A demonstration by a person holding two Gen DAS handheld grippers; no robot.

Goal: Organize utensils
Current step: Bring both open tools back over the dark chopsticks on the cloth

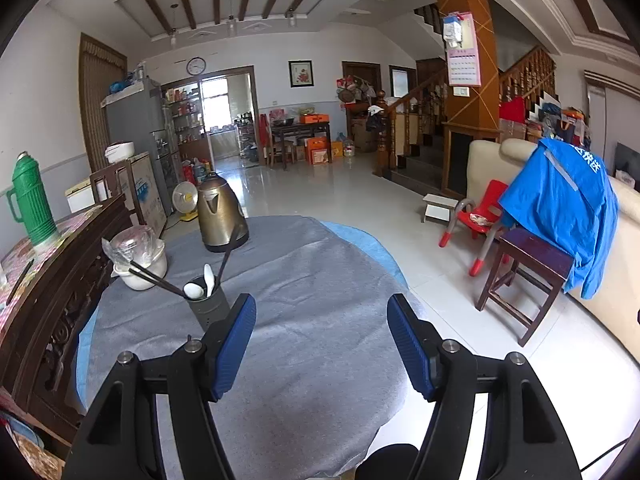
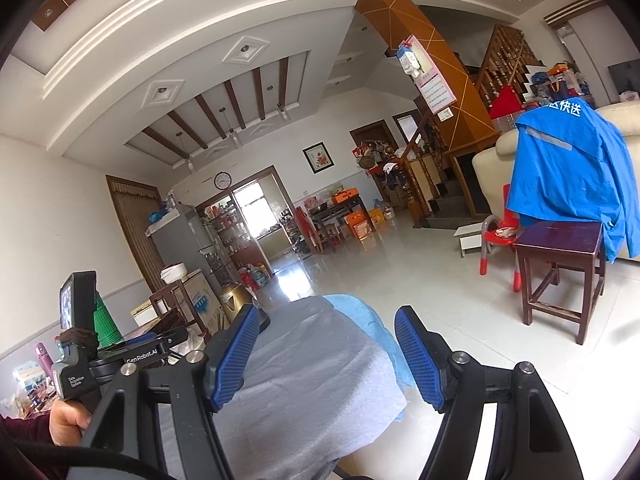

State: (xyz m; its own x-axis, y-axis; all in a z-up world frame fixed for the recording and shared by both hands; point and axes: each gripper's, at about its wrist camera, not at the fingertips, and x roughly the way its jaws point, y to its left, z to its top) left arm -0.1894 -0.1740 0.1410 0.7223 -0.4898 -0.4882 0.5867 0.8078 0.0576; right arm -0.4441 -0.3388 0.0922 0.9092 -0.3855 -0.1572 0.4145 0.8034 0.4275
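A dark grey utensil holder [image 1: 209, 305] stands on the grey tablecloth [image 1: 320, 288], left of centre in the left wrist view. It holds two white spoons [image 1: 194, 289] and several black chopsticks [image 1: 154, 277] that lean out to the left and upward. My left gripper [image 1: 321, 308] is open with nothing between its blue pads; its left finger [image 1: 234, 344] sits just in front of the holder's base. My right gripper [image 2: 326, 318] is open and empty above the table's right edge. The holder is hidden in the right wrist view.
A brass kettle [image 1: 219, 211] stands at the table's far side, a white lidded pot [image 1: 140, 258] to the holder's left. A green thermos [image 1: 30, 200] sits on the wooden sideboard. A dark wooden stool [image 1: 528, 276] with a blue jacket [image 1: 568, 204] stands on the floor to the right.
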